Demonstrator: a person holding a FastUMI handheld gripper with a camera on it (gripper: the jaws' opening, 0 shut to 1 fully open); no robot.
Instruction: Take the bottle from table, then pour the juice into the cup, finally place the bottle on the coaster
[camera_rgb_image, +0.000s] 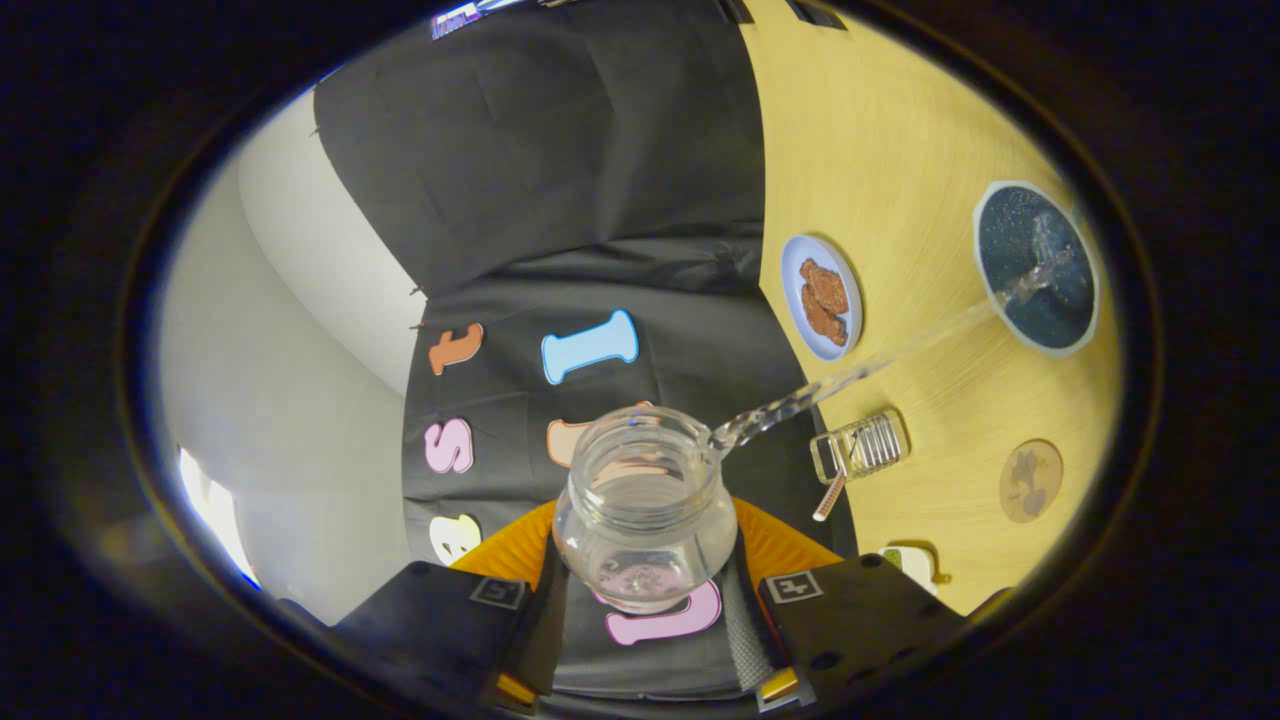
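my gripper (645, 590) is clenched on the bottle (645, 510), a finger pressing on each side. the bottle is tipped over and a clear stream (860, 375) runs from its mouth across to the cup (1037, 268) on the worktop (900, 150) — it lands inside. the coaster (1031, 481) lies near the cup, a small plate (822, 297) of brown pieces beyond.

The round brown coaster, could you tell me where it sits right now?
The round brown coaster lies on the yellow wooden table, between the dark cup receiving the stream and a clear ribbed container.
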